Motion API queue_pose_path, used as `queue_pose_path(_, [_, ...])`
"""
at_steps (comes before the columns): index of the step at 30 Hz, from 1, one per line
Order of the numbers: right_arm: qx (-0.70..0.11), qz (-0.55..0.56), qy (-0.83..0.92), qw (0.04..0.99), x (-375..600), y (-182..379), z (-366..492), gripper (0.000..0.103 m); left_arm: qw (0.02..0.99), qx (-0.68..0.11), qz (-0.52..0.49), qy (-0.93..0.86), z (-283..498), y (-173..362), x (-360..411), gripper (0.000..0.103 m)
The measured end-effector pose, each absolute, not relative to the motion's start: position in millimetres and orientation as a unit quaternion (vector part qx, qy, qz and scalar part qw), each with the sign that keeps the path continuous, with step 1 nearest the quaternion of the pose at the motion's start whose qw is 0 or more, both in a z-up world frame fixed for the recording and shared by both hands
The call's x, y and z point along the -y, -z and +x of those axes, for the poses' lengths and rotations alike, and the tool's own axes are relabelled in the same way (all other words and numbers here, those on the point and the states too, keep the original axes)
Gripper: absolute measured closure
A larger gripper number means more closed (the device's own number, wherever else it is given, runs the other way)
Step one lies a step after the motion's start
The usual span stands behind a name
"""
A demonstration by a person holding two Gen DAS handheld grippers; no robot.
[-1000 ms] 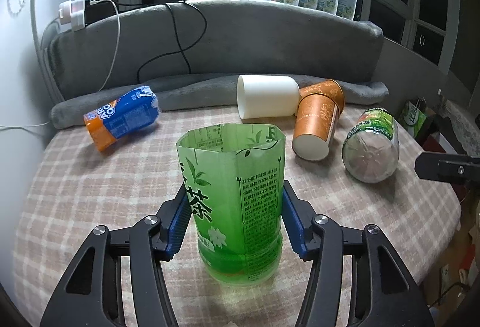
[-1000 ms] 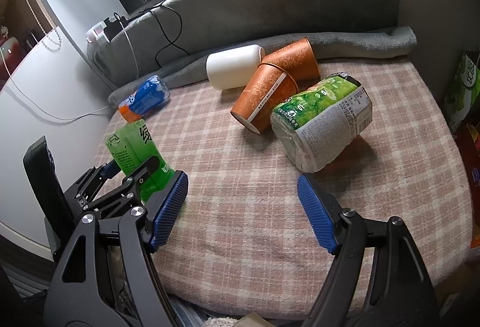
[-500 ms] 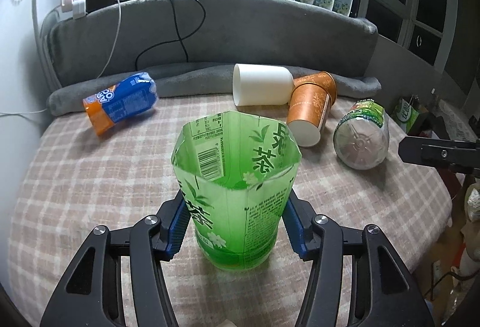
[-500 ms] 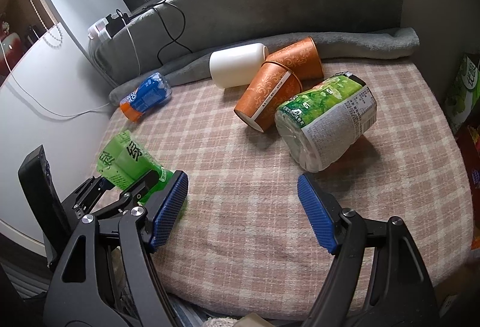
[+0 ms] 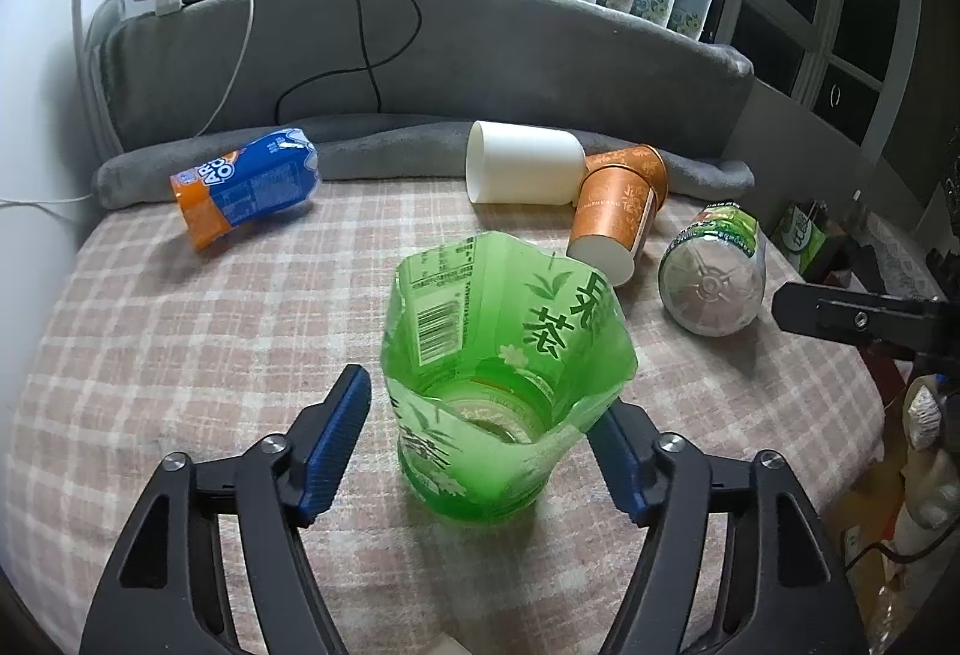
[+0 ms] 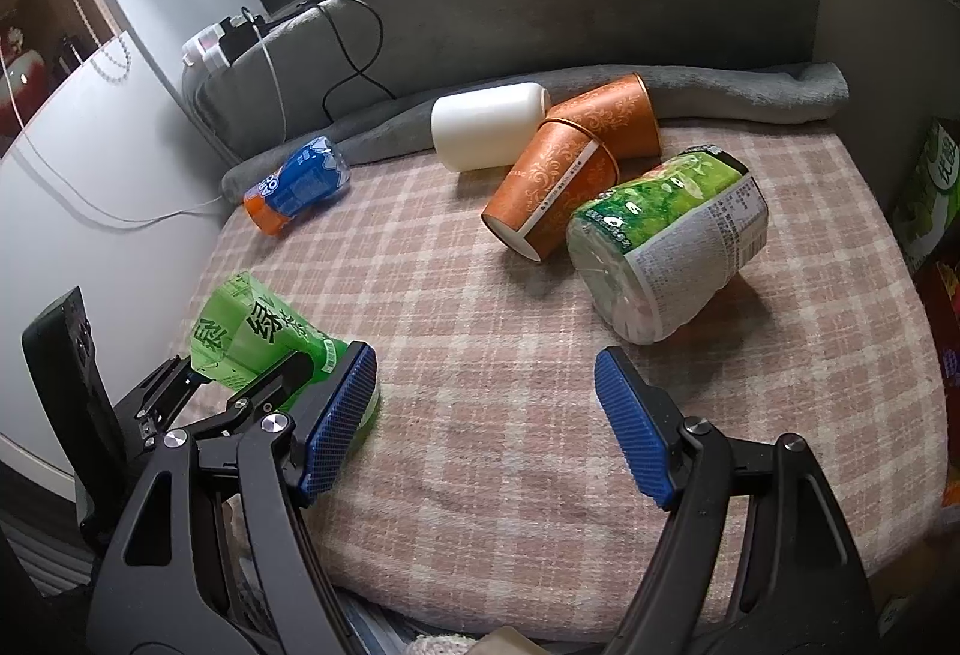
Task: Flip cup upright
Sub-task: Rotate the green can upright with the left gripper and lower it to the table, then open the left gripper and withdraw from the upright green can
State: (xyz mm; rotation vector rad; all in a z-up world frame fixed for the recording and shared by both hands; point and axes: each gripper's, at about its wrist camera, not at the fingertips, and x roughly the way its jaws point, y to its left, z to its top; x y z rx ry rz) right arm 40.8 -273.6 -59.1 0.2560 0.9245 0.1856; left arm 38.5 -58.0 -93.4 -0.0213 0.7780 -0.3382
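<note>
The thin, light green cut-bottle cup [image 5: 501,391] stands mouth-up near the plaid cushion's [image 5: 180,343] front edge; its soft wall suits low holds. Both the left gripper [image 5: 480,445] and right gripper [image 6: 486,418] are spread, empty.

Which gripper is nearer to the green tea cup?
Left. The left gripper straddles the green tea cup, jaws open beside it. The right gripper hangs farther right.

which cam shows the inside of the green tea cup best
The left wrist view: it looks down into the green cup, open mouth up, its clear base visible between the open left gripper fingers. The right wrist view shows only its outer side, partly hidden.
</note>
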Motion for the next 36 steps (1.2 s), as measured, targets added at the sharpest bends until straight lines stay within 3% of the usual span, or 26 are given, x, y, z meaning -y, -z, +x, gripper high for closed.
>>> queue_pose_path(7, [-0.431, 0.104, -0.090, 0.892, 264.9, 57.1, 43.6, 0.025, 0.910, -0.378, -0.017, 0.170, 36.2, 89.5, 52.7, 0.023])
queue_pose_path(11, [-0.417, 0.094, -0.089, 0.900, 260.0, 55.0, 43.6, 0.018, 0.909, -0.379, -0.024, 0.171, 35.0, 88.1, 48.6, 0.023])
queue_pose_path(36, [-0.377, 0.079, -0.072, 0.920, 260.0, 45.4, 30.1, 0.014, 0.913, -0.365, -0.021, 0.181, 11.5, 70.5, 35.0, 0.022])
